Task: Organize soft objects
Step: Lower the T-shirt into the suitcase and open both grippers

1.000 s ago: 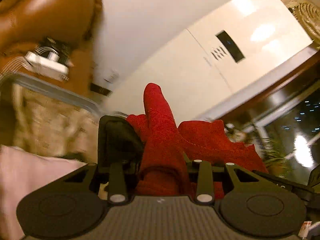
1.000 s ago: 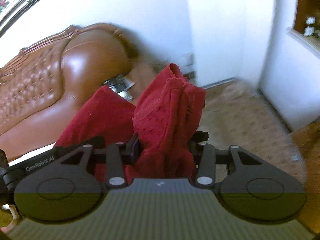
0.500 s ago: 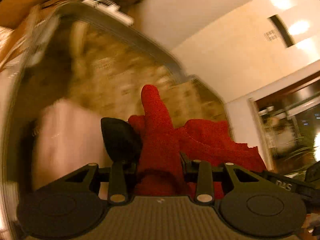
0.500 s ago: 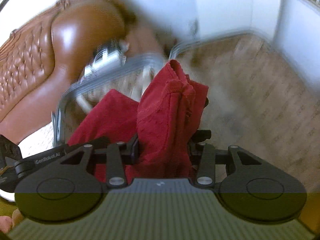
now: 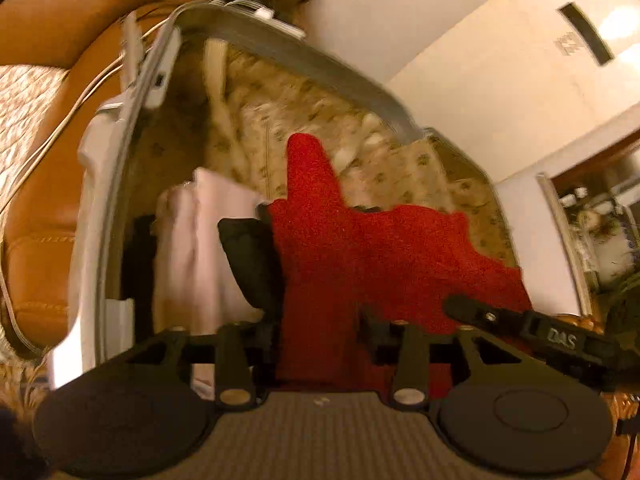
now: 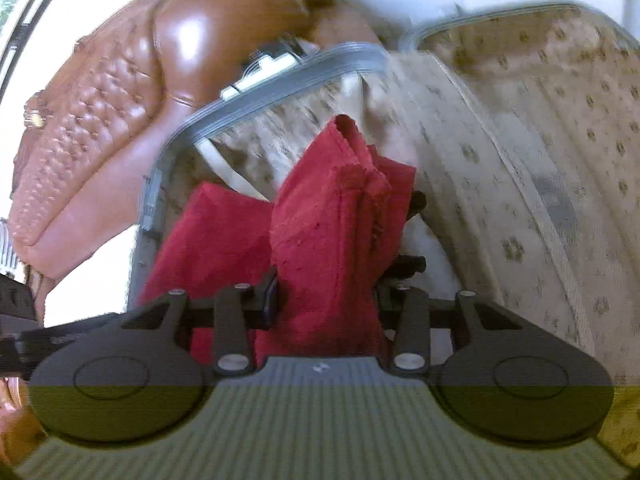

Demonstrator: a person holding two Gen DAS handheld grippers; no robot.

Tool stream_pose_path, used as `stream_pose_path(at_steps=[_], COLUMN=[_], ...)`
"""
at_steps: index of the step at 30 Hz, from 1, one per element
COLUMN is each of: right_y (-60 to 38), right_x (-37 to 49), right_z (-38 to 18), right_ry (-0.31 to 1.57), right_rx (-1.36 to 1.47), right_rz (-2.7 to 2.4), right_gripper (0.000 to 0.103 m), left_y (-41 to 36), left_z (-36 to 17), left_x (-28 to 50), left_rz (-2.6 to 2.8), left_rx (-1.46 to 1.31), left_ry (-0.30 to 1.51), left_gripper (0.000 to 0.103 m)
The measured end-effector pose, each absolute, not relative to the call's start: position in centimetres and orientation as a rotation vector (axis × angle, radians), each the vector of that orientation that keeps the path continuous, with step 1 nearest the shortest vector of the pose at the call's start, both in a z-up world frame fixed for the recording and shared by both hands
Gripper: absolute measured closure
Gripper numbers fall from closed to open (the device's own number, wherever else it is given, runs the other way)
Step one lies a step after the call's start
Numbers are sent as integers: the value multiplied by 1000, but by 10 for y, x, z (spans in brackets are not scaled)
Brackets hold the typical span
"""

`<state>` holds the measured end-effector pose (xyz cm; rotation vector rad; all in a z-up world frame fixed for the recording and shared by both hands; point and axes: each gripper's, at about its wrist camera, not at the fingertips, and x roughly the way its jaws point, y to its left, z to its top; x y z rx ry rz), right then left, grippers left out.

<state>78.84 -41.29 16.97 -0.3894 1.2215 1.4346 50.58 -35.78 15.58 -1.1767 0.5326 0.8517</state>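
Observation:
A red cloth (image 5: 360,248) is stretched between both grippers. My left gripper (image 5: 316,264) is shut on one bunched end of it. My right gripper (image 6: 340,236) is shut on the other end, where the red cloth (image 6: 332,220) stands up in folds between the fingers. Both hang over an open suitcase (image 5: 288,50) with a grey rim and a beige patterned lining (image 6: 500,168). A folded pale pink cloth (image 5: 200,240) lies inside the case to the left of my left gripper. The fingertips are mostly hidden by the cloth.
A brown leather sofa (image 6: 132,92) stands behind the suitcase. White cables (image 5: 72,120) trail along the case's left rim. A white wall (image 5: 460,60) and a doorway lie to the right in the left wrist view.
Both grippers have tipped downward with the red cloth still held. The open suitcase now fills both views, where a second ago the wall and floor showed.

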Motion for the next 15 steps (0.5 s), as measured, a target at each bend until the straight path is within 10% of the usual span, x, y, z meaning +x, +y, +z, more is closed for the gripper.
stream_pose_path(at_steps=[8,12,15], right_y=[-412,-404,-400], right_x=[791,796,803], right_z=[174,175,164], right_ry=[1149,1159,1212], right_rx=[-482,-480,-427], right_rz=[1358,1351,1365], right_gripper=[43,38,45], left_y=[-336,-331,-332], left_z=[161,154,152], left_x=[514,508,508], left_rz=[855,866,879], left_rx=[-1110,-1160,-1149], left_ry=[530,504,516], left_gripper=[30,70,76])
